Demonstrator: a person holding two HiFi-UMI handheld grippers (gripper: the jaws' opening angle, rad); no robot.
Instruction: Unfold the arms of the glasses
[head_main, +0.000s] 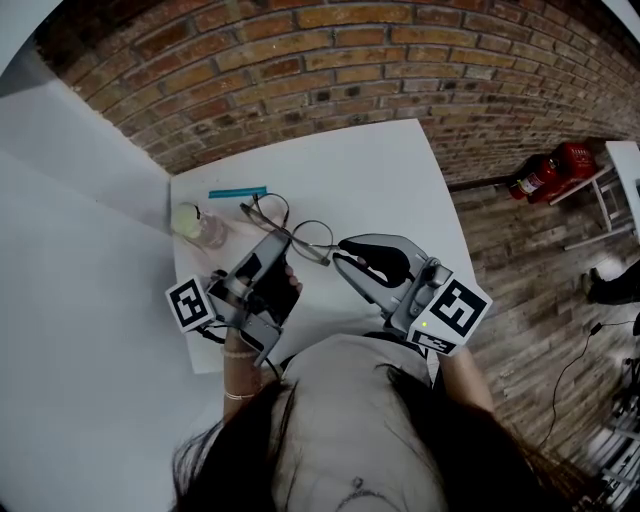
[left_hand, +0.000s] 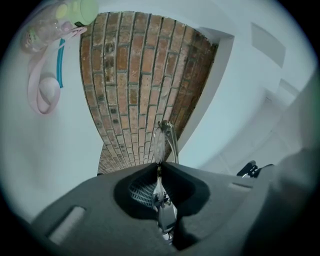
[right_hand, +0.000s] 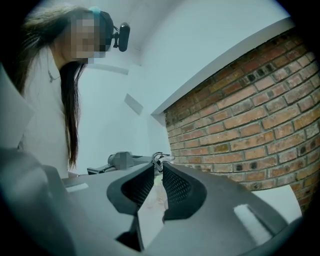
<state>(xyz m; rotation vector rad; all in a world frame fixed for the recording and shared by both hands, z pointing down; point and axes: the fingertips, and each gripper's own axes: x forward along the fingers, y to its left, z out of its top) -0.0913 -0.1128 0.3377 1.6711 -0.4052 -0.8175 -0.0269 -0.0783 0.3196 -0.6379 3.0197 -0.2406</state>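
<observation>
Thin wire-framed glasses (head_main: 296, 231) hang just over the white table (head_main: 380, 170), held between both grippers. My left gripper (head_main: 283, 243) is shut on the frame beside a lens. In the left gripper view that lens (left_hand: 163, 141) shows edge-on, right above the shut jaws of the left gripper (left_hand: 159, 167). My right gripper (head_main: 338, 256) meets the glasses from the right. In its own view the right gripper (right_hand: 158, 166) has its jaws pressed together on a thin wire part of the glasses (right_hand: 159, 158); I cannot tell whether it is an arm.
A clear bottle with a green cap (head_main: 195, 224) and a teal stick (head_main: 237, 192) lie at the table's back left. A pink strap (left_hand: 42, 92) trails from the bottle. A brick wall (head_main: 330, 60) backs the table. A red fire extinguisher (head_main: 545, 172) lies on the floor to the right.
</observation>
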